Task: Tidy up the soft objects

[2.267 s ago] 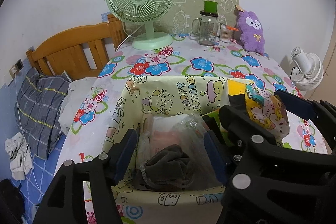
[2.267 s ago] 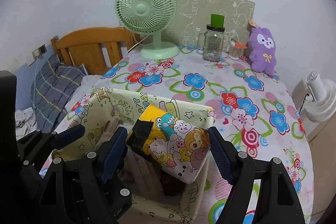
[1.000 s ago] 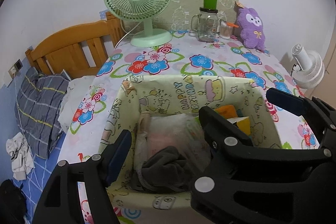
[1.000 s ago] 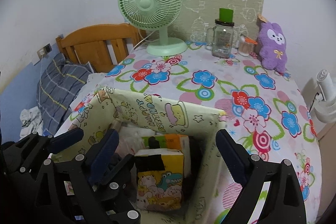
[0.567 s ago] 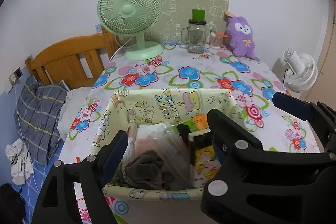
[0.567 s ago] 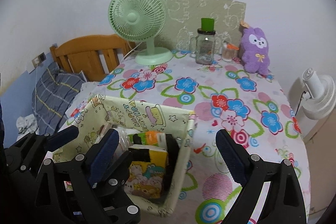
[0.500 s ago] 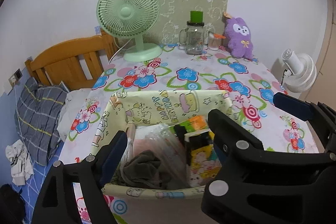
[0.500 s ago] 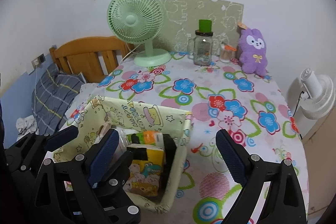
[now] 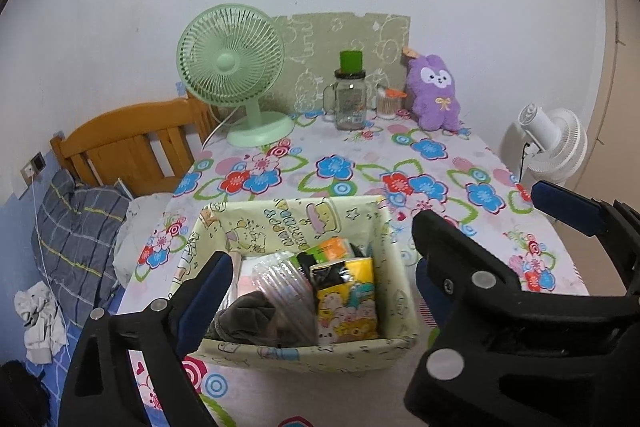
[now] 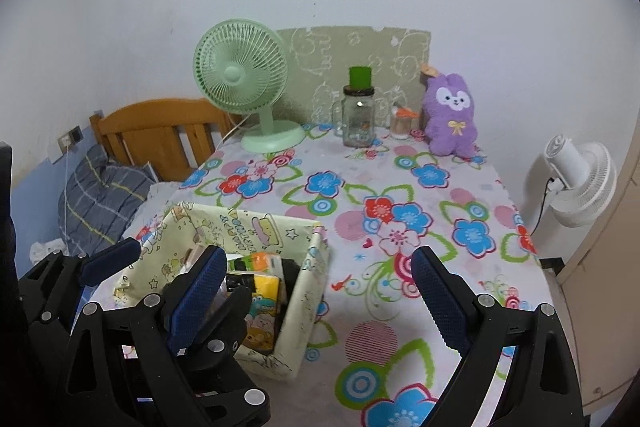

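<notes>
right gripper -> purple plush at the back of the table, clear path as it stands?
Probably yes. The right gripper is open and empty, and only bare tablecloth lies between it and the purple plush. The jar and small cup stand off to the plush's left.

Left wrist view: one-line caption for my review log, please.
Open left claw above a yellow cartoon-print fabric bin holding packets and a grey cloth on a floral tablecloth.

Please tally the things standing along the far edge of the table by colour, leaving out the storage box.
Green: 1, the desk fan
Purple: 1, the plush rabbit
Clear glass: 2, the handled jar with green lid and the small toothpick jar
Total: 4
</notes>
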Motion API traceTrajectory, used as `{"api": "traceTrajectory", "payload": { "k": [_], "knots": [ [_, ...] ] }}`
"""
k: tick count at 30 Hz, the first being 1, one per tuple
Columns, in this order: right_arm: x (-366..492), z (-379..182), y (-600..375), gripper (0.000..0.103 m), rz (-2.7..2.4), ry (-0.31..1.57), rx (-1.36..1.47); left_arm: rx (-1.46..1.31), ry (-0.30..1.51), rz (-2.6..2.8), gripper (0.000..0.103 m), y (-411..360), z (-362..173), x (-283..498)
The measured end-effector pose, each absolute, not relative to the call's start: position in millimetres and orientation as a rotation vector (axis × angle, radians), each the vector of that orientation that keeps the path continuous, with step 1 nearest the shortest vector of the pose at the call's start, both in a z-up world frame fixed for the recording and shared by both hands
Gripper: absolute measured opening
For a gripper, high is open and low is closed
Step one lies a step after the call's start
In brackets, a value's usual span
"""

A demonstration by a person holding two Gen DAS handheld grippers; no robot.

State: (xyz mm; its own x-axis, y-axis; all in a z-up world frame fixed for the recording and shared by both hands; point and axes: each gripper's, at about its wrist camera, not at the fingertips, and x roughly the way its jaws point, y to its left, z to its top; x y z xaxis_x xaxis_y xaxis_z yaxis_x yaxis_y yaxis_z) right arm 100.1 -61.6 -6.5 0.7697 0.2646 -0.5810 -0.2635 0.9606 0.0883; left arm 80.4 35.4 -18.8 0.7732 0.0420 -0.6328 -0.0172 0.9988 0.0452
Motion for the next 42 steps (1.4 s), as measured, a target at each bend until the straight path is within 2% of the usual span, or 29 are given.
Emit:
{"api": "traceTrajectory", "payload": {
  "k": [12, 42],
  "knots": [
    [61, 20, -105, 0.095, 0.213, 0.539, 0.026, 0.037, 0.601, 0.031, 0.103, 16, 10, 47],
    [-8, 40, -175, 0.099, 0.102, 0.417, 0.099, 0.022, 0.496, 0.035, 0.103, 1, 36, -7]
  ]
}}
